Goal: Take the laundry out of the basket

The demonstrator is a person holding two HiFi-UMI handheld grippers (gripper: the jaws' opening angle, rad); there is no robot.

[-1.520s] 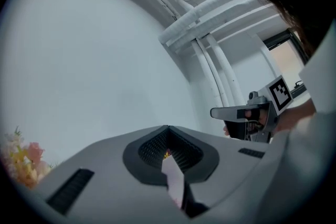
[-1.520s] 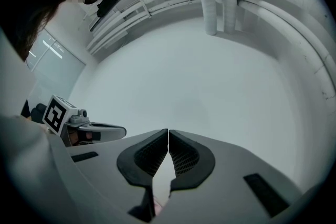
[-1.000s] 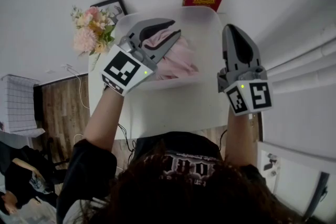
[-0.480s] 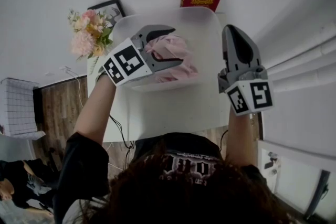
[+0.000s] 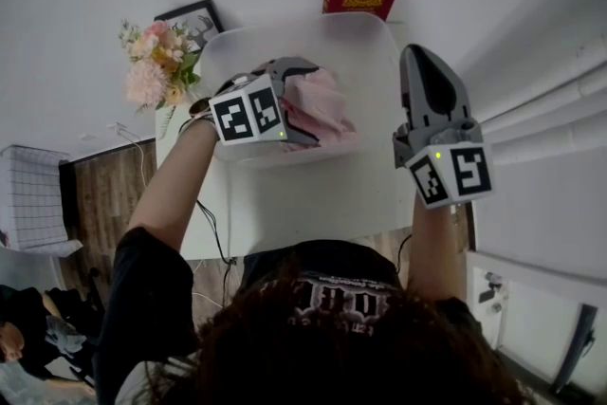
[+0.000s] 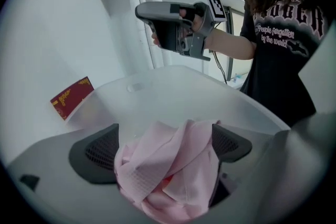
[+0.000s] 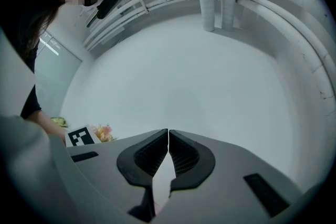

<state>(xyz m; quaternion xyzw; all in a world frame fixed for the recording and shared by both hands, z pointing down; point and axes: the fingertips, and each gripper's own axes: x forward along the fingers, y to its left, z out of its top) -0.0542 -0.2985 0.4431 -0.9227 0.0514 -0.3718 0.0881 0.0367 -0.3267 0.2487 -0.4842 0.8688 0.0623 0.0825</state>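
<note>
Pink laundry [image 5: 322, 104] still inside white basket [image 5: 365, 38]; grab is being lined up.
Cloth sits bunched against the basket's left wall. Left gripper [image 6: 167, 148] has dropped from above the rim down into the basket. Its jaws have just been opening and now stand wide either side of the pink bunch, not clamped. Looks like setup for the pinch, nothing lifted yet. Right gripper [image 7: 168, 139] has its jaws together, empty, beside the basket's right edge.
</note>
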